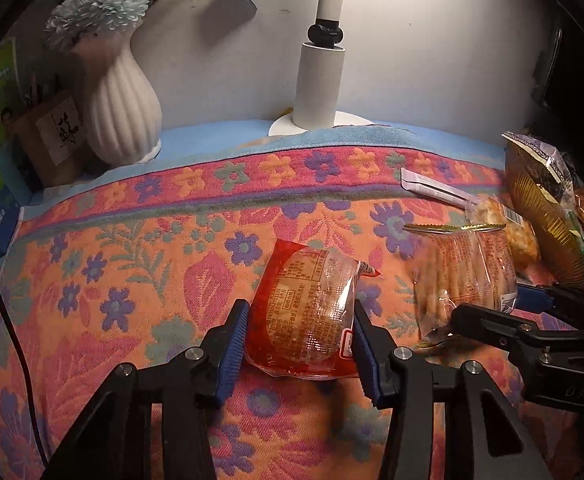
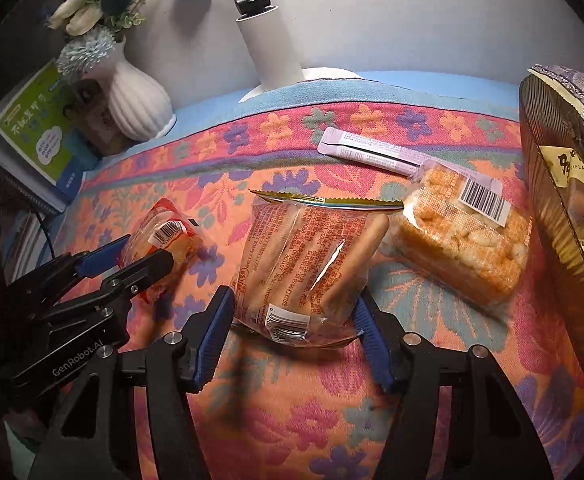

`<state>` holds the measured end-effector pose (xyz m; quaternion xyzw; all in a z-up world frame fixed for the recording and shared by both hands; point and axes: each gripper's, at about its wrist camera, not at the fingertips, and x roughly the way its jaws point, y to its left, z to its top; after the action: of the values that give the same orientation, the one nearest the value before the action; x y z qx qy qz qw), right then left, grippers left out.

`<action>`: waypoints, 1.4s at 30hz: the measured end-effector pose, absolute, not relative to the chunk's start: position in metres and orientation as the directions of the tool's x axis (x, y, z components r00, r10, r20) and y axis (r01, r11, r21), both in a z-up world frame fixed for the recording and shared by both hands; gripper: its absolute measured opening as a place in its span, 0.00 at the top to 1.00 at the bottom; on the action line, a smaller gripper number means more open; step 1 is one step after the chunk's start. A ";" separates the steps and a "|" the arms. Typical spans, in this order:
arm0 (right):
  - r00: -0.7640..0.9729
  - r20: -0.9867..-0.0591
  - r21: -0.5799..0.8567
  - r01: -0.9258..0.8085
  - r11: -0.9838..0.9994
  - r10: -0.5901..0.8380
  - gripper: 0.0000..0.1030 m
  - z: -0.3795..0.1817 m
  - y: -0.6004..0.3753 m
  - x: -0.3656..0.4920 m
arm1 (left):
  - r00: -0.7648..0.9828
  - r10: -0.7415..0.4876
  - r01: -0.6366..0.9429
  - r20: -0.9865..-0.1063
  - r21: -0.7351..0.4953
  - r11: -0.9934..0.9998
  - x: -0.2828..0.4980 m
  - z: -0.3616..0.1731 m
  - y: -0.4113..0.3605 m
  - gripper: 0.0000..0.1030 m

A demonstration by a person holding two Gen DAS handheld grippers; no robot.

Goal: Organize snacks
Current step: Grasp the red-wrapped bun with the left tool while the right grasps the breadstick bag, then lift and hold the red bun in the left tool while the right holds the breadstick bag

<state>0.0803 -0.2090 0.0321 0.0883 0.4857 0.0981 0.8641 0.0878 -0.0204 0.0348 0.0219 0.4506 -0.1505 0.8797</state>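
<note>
Snack pile behind breadstick bag runs off frame, partly hidden.

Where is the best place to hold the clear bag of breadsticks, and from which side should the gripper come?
Grip the breadstick bag across its lower body, near the barcode end, coming from the near side as the right gripper does now. The sticks run lengthwise, so the jaws squeeze across them; the flat sealed top would likely slip.
</note>
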 end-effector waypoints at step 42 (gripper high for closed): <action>0.591 -0.803 0.016 -0.102 0.995 0.073 0.42 0.034 -0.258 -0.102 | 0.617 -0.242 0.243 -0.749 -0.111 0.964 -0.051 0.029 -0.063 0.55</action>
<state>-0.1023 -0.2576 0.0341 -0.0160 0.4496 0.0492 0.8917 -0.0507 -0.0634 0.0287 0.0006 0.4163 -0.1349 0.8992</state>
